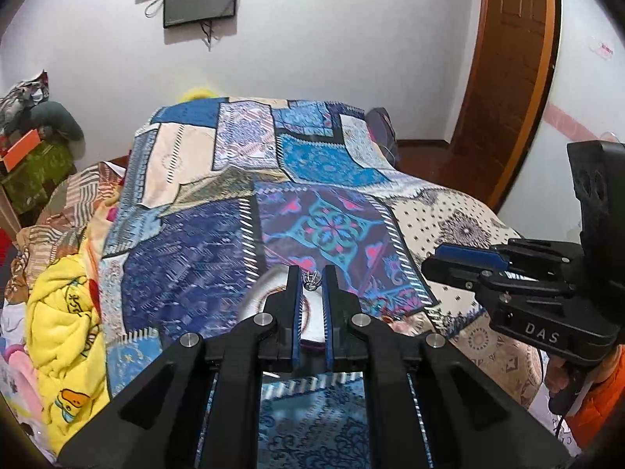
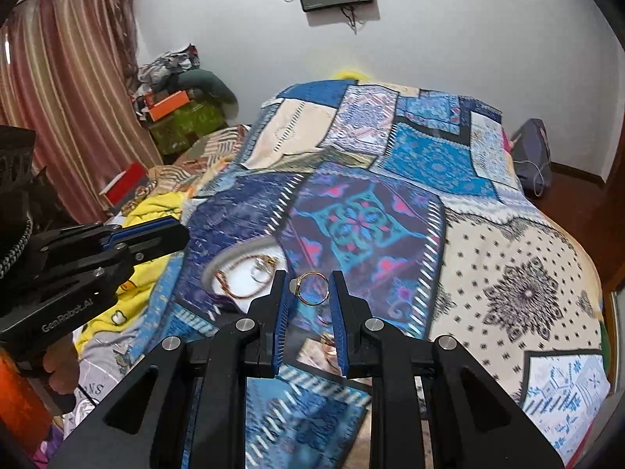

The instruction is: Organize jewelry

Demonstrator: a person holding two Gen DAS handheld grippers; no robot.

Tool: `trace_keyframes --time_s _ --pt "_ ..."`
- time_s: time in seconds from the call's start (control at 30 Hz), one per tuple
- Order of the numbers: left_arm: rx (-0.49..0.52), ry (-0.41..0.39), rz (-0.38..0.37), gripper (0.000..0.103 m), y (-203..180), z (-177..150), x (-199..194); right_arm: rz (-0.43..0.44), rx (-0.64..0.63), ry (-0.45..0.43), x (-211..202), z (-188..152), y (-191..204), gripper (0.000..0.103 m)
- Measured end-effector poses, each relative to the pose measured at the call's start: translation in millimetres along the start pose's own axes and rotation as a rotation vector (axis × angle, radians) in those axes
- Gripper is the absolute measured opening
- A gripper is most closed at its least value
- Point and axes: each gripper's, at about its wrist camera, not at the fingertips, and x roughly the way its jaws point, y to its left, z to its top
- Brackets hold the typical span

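Note:
My left gripper [image 1: 312, 276] is shut on a small silver ring [image 1: 311, 278] and holds it above a white plate [image 1: 258, 293] on the bed. My right gripper [image 2: 308, 285] is shut on a gold ring with a pale stone [image 2: 310, 287], held above the bedspread just right of the plate [image 2: 218, 264]. The plate holds a brown beaded bracelet [image 2: 242, 293] and a silver piece [image 2: 259, 271]. Each gripper shows in the other's view: the right one [image 1: 461, 260] and the left one [image 2: 156, 234].
The patchwork bedspread [image 2: 390, 203] covers the bed. A yellow blanket [image 1: 62, 320] and bundled clothes lie at the left. Boxes [image 2: 175, 113] are stacked by the curtain. A wooden door [image 1: 504, 58] stands at the right.

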Motion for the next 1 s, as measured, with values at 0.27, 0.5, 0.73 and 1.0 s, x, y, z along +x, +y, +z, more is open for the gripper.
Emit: trace_keyframes --time_s 0.27,0.5,0.73,1.0 --pt "-0.023 -0.014 0.036 0.008 26.3 5.0 -0.1 0.053 -0.029 0.000 18.6 10.8 23.4 0.019" --pt "-0.047 0.005 0.047 0.008 45.9 -0.4 11.4 0.082 -0.054 0.043 45.6 12.2 37.2 0.019" --pt "-0.074 0.055 0.016 0.008 55.6 -11.9 33.3 0.087 -0.058 0.095 70.6 6.9 39.2 0.019" --pt "-0.077 0.104 -0.030 0.008 51.1 -21.2 55.0 0.084 -0.051 0.153 85.2 -6.8 35.8 0.019"
